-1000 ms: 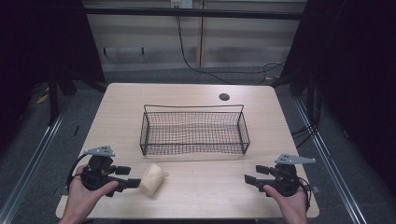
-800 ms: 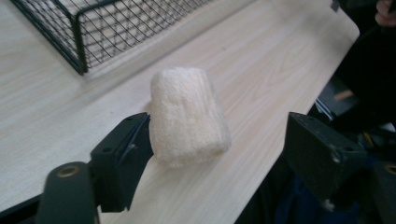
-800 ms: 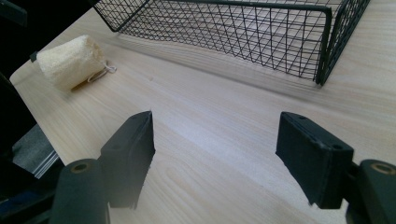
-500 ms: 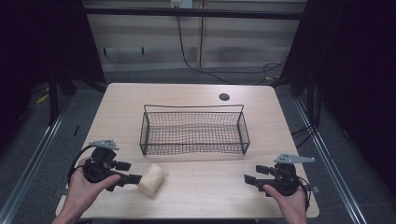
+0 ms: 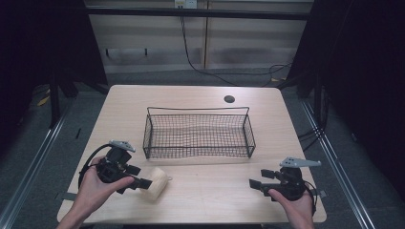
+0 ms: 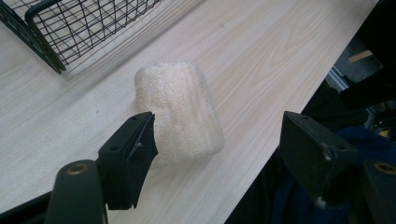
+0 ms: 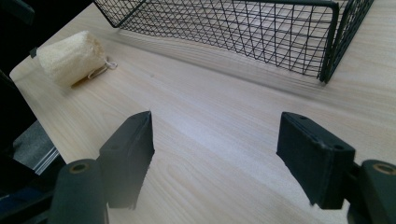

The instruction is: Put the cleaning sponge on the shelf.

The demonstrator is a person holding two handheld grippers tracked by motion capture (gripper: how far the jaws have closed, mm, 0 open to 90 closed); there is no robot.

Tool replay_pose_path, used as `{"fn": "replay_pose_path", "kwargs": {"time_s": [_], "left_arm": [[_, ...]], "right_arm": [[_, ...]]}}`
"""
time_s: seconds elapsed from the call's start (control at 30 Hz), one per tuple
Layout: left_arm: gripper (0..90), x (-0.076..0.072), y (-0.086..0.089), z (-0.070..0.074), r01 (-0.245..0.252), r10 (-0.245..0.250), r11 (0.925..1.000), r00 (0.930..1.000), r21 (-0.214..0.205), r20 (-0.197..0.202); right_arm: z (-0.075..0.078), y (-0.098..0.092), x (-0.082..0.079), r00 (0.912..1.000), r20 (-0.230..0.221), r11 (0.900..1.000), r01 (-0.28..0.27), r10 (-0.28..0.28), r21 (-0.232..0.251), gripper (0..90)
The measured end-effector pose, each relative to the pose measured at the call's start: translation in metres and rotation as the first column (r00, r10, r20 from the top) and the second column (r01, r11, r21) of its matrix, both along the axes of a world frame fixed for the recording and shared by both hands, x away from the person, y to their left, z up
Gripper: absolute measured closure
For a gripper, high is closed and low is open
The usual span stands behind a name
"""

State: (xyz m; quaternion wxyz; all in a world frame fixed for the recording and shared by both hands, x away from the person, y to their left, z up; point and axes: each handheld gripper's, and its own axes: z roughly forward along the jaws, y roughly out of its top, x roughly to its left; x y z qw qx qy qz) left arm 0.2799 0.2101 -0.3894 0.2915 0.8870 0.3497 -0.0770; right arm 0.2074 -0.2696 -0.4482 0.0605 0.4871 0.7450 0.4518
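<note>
Near desk's front-left edge, loofah lies just ahead of left gripper, jaws apart, one touching it. Right gripper apart, idle, well away; basket behind.

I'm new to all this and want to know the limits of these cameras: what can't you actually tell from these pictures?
- Sponge: in the left gripper view its near end sits behind the left gripper's jaw, so contact there cannot be told.
- Sponge's loop: too small in the right gripper view to tell string from wire.
- Basket: cut off by the top edge in the right gripper view.
- Dark round spot on the table: too small in the high view to identify.
</note>
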Motion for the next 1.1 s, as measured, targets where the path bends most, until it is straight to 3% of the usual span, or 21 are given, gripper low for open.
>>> {"fn": "replay_pose_path", "kwargs": {"time_s": [0.17, 0.33, 0.47, 0.57, 0.7, 0.83, 1.1], "left_arm": [[27.1, 0.004, -0.004, 0.001, 0.002, -0.001, 0.9991, 0.9997, 0.041, -0.025], [23.3, 0.010, -0.005, -0.001, -0.006, 0.008, 0.9987, 0.9988, 0.050, -0.049], [23.5, 0.015, -0.004, 0.001, -0.011, 0.012, 0.9989, 0.9993, 0.046, -0.036], [22.7, 0.018, -0.004, 0.001, -0.007, 0.010, 0.9983, 0.9979, 0.058, -0.064], [23.1, 0.019, -0.008, 0.000, -0.015, 0.024, 0.9914, 0.9975, 0.130, -0.066], [21.8, 0.024, -0.013, -0.003, -0.007, 0.021, 0.9873, 0.9957, 0.159, -0.090], [19.6, 0.031, -0.026, -0.011, 0.006, 0.016, 0.9852, 0.9918, 0.171, -0.127]], "right_arm": [[0.000, 0.000, 0.000, 1.0000, -0.003, 1.0000, -0.001, 0.001, 0.001, 27.2], [0.000, 0.000, 0.001, 1.0000, -0.001, 1.0000, -0.005, 0.005, -0.003, 27.0], [0.000, 0.000, 0.000, 1.0000, -0.003, 1.0000, -0.005, 0.005, -0.004, 27.0], [0.000, 0.001, 0.000, 1.0000, -0.004, 1.0000, -0.005, 0.005, -0.003, 27.0], [-0.001, 0.001, 0.001, 0.9999, -0.008, 1.0000, -0.008, 0.008, -0.005, 27.0], [-0.001, 0.002, 0.001, 0.9999, -0.015, 0.9999, -0.007, 0.007, -0.009, 26.8], [-0.001, 0.002, 0.002, 0.9997, -0.020, 0.9998, -0.013, 0.013, -0.013, 26.5]]}}
